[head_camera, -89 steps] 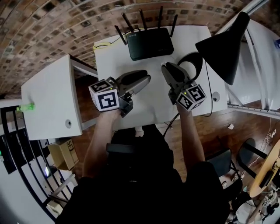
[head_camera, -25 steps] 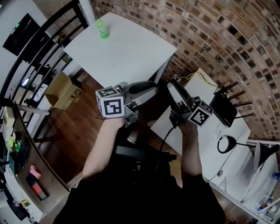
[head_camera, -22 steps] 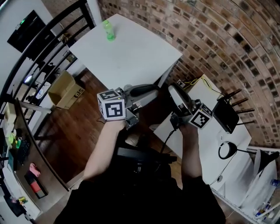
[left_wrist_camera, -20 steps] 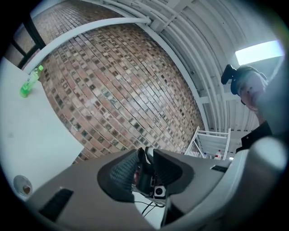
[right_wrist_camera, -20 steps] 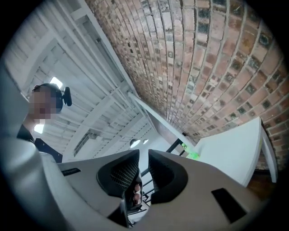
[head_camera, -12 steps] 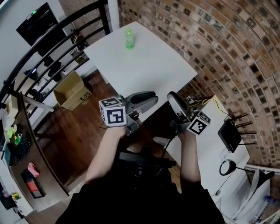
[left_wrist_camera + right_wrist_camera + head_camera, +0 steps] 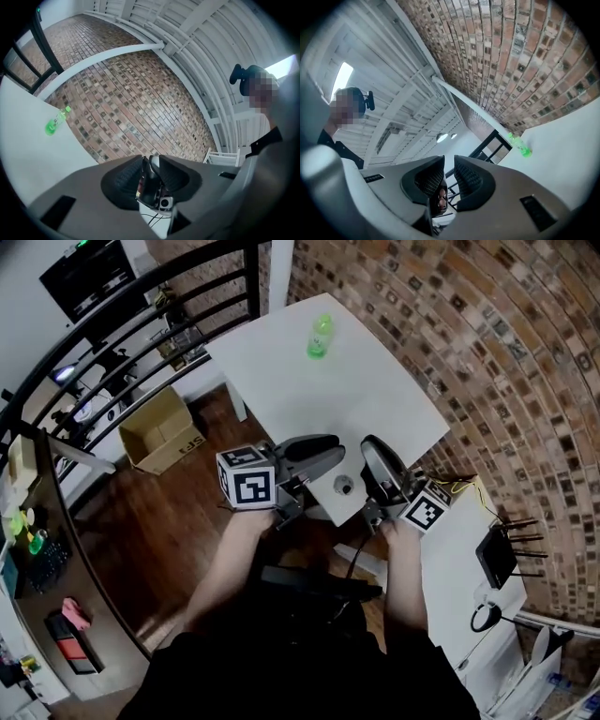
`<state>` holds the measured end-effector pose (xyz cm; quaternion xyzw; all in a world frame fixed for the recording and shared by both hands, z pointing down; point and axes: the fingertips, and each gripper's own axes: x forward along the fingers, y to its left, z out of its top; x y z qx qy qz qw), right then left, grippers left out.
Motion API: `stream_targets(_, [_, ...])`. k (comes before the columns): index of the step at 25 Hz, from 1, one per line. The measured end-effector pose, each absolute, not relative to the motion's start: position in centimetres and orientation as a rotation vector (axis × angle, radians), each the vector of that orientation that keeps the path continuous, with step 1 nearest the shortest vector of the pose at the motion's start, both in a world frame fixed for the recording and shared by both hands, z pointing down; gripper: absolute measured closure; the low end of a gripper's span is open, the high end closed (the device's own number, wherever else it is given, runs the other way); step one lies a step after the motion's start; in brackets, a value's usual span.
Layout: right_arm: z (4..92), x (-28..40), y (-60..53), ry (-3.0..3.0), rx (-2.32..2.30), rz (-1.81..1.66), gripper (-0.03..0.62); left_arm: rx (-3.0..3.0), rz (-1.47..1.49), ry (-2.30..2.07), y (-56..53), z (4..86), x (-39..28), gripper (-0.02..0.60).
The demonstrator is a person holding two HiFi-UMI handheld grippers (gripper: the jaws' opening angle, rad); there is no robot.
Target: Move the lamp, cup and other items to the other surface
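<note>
Nearest, the person's forearms reach forward and carry the two tools side by side, each with its marker cube toward the body. The left gripper (image 7: 337, 448) lies roughly level and points toward the right. In its own view its ribbed pads (image 7: 124, 180) stand a narrow slit apart and press on nothing. Only a dark shape that I cannot name shows through the slit. The right gripper (image 7: 371, 451) is just beside it. Its pads (image 7: 429, 180) are also narrowly parted and empty, with a lit wall and dark bars showing through the gap. Both sets of jaws hover over the near corner of a large white table (image 7: 309, 390), close to a round cable hole (image 7: 345, 486) in its top. To the near right, a second white table (image 7: 450, 540) bears the lamp (image 7: 482, 616), of which the ring-shaped black base is what shows. A little farther along the same top is a black router (image 7: 500, 557) with its aerials pointing right. Both are well apart from the grippers. On the left, a cardboard box (image 7: 167, 432) stands open on the wooden floor (image 7: 141, 512). Farther off, a green bottle (image 7: 320, 337) stands upright near the far side of the large table. A black railing (image 7: 255, 282) curves round at the far left. A brick wall (image 7: 487, 352) runs along the right side of both tables.
</note>
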<state>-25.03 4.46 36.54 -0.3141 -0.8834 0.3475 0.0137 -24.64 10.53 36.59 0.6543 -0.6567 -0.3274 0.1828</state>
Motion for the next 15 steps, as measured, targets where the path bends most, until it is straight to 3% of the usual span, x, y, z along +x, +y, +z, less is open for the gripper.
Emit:
stream_targets(13, [36.7, -34.1, 16.9, -2.711, -1.047, 1.047, 0.506, 1.800, -0.977, -1.924, 23.1, 36.8, -33.1, 0.431])
stream_targets(15, [36.7, -35.0, 18.6, -2.703, -1.060, 1.047, 0.482, 1.791, -0.981, -1.934, 24.7, 36.9, -33.9, 0.431])
